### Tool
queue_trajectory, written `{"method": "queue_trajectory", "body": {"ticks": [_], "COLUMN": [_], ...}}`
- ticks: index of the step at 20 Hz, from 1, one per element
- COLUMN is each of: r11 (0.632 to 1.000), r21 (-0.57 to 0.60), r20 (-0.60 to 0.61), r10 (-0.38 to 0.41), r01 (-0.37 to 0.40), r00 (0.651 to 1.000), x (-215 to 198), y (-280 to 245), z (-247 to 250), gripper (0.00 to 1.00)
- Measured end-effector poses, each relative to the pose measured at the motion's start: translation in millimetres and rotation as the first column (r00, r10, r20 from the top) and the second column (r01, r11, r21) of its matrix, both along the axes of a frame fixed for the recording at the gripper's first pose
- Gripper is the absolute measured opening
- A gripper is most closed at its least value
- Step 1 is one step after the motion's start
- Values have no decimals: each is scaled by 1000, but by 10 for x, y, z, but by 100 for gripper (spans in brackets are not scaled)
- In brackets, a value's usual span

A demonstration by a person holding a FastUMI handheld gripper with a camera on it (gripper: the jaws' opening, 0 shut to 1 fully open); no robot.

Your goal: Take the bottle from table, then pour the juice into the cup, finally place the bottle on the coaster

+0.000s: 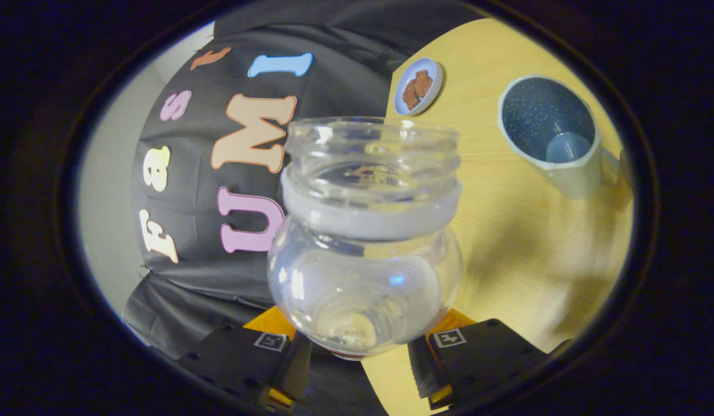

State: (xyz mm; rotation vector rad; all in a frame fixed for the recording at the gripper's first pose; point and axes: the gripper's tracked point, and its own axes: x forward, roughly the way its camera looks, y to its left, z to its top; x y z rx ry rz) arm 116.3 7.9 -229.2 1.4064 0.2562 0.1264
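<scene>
- Furthest left we see the booth's pale wall (105, 190) and the black cloth (218, 190) hanging over it, behind everything else.
- In the middle we hold the clear bottle (365, 231) in the gripper (357, 355). Its two fingers press on the bottle's lower sides, one on each side, so the tongs are clamped on the bottle.
- The bottle has no cap, its threaded mouth is open, and we can make out no coloured juice inside; whether it holds a clear liquid or is empty we cannot tell.
- The bottle appears lifted off the wooden table (524, 242), and the whole scene sits rolled over in our view, so we judge the gripper is tilted as for pouring.
- Beyond the bottle's mouth, on the table, lies a small blue dish (418, 86) with something brown in it; it may be the coaster, though we cannot be sure.
- To the right stands the cup (550, 133), a pale mug with a dark speckled inside, well apart from the bottle's mouth. We see no juice in it.
- Our judgement: taking the bottle is done. The pour is either in hand or only just over, and we cannot say which. Setting the bottle on the coaster is left.
</scene>
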Motion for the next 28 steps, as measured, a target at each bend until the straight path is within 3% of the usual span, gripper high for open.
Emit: {"method": "queue_trajectory", "body": {"ticks": [8, 28], "r11": [989, 936], "r21": [148, 349], "r20": [32, 76], "r10": [-29, -73], "r01": [24, 42], "r00": [999, 994], "x": [70, 142], "y": [-82, -247], "z": [252, 618], "gripper": [76, 76]}}
